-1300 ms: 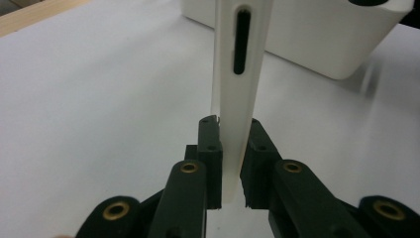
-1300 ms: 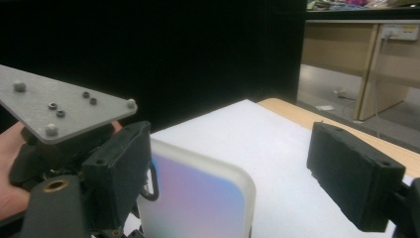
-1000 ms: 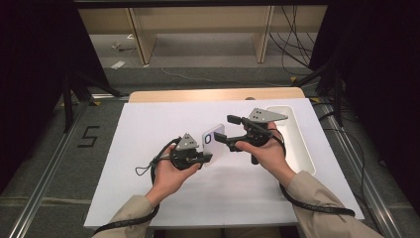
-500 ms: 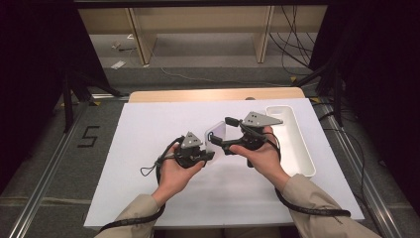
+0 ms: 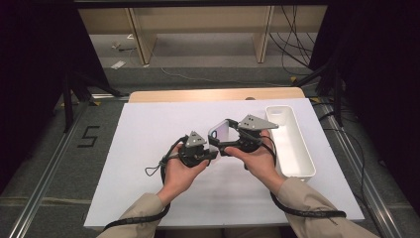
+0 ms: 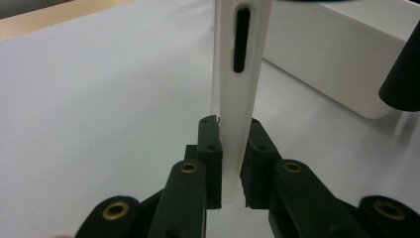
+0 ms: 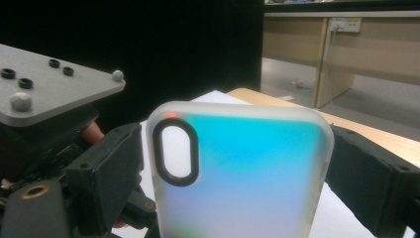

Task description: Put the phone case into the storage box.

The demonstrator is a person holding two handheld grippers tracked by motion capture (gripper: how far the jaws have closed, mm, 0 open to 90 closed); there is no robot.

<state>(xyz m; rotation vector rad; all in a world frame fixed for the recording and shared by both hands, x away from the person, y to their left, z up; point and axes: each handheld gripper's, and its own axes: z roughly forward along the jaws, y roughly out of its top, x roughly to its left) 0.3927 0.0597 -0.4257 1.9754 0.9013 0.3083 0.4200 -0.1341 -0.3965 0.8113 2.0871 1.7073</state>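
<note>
High view showed the left gripper [image 5: 210, 151] meeting the right gripper [image 5: 220, 141] above the table [image 5: 148, 129], hands hiding most of the phone case [image 5: 220, 131] between them. The left jaws were clamped on the case's thin edge [image 6: 233, 148]. The right jaws flanked its broad iridescent back [image 7: 242, 178], seemingly gripping; contact stayed cut off. A tray [image 5: 292, 144] lay right.
</note>
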